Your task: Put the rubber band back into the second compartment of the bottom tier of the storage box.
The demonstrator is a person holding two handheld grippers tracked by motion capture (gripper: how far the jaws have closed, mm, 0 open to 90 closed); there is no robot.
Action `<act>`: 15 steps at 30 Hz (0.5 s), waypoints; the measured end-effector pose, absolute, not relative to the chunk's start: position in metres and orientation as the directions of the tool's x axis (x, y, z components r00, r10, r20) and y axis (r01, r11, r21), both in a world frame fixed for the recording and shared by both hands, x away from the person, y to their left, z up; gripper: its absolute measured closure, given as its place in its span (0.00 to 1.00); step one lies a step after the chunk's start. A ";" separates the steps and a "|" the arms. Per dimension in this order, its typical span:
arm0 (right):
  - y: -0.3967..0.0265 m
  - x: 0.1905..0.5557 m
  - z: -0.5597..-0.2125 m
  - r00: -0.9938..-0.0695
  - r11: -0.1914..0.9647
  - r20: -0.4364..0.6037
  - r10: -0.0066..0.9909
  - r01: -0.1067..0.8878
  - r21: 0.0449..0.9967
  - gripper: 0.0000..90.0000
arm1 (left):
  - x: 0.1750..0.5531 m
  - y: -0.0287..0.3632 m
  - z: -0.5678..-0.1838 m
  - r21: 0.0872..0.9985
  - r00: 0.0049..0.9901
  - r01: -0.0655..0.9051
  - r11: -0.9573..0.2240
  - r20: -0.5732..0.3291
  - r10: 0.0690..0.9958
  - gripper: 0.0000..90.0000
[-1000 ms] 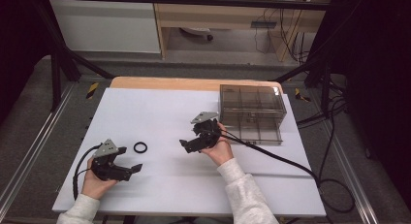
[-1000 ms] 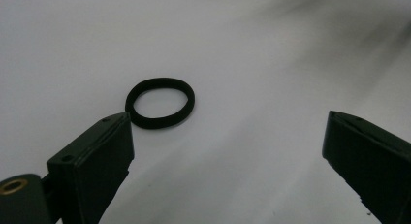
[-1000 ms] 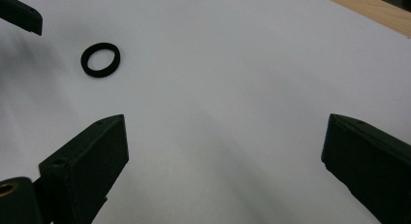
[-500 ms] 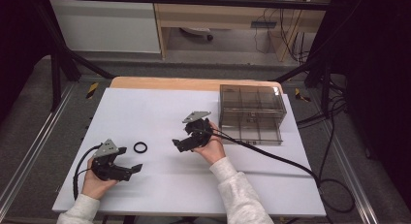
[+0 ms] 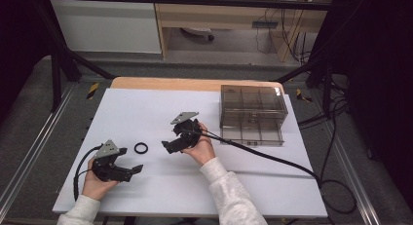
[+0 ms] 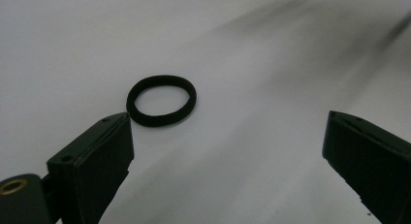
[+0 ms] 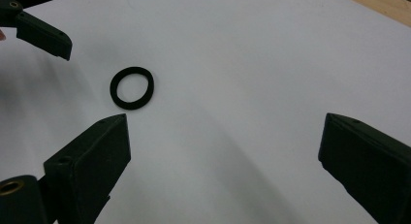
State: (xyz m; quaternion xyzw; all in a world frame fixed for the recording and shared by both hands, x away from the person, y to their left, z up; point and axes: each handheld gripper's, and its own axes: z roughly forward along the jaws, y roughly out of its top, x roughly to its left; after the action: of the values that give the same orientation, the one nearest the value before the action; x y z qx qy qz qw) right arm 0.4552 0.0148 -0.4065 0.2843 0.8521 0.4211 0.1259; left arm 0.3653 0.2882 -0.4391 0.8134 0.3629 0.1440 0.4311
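A black elastic ring [image 5: 141, 147] lies flat on the white table [image 5: 136, 108], between my two grippers. My left gripper [image 5: 130, 159] rests at the front left, open, with the ring just beyond its left jaw in the left gripper view [image 6: 161, 100]. My right gripper [image 5: 168, 140] hovers to the right of the ring and points left at it, open and holding nothing. In the right gripper view the ring [image 7: 132, 87] lies ahead and to the left of the wide-apart jaws, with one jaw of the left gripper [image 7: 43, 35] behind it.
A clear smoky plastic box [image 5: 252, 113] with compartments stands at the back right of the table. The right gripper's black cable [image 5: 272, 159] trails across the table to the right edge. A wooden strip [image 5: 195, 84] runs along the far edge.
My right gripper has moved left, away from the box and closer to the ring. The left gripper and the ring have stayed put.
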 end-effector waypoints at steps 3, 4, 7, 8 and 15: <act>0.021 0.456 -0.408 -0.808 0.485 0.029 0.588 0.381 0.787 0.06 | 0.365 0.288 -0.439 0.805 0.694 0.469 -0.365 -0.080 0.716 0.05; 0.022 0.456 -0.408 -0.809 0.484 0.031 0.587 0.381 0.788 0.06 | 0.366 0.289 -0.439 0.804 0.693 0.470 -0.363 -0.082 0.716 0.05; 0.026 0.457 -0.410 -0.813 0.472 0.048 0.580 0.384 0.794 0.07 | 0.366 0.289 -0.439 0.805 0.694 0.470 -0.363 -0.082 0.716 0.05; 0.027 0.458 -0.410 -0.810 0.468 0.052 0.583 0.388 0.794 0.07 | 0.366 0.289 -0.439 0.805 0.694 0.470 -0.364 -0.082 0.715 0.05; 0.034 0.460 -0.414 -0.816 0.487 0.044 0.577 0.386 0.783 0.08 | 0.366 0.288 -0.439 0.803 0.694 0.471 -0.365 -0.082 0.715 0.04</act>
State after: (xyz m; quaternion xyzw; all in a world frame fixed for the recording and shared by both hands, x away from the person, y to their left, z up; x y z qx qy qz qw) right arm 0.4595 0.0344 -0.4139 0.2818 0.8548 0.4209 0.1131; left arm 0.3658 0.2883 -0.4395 0.8139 0.3641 0.1422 0.4298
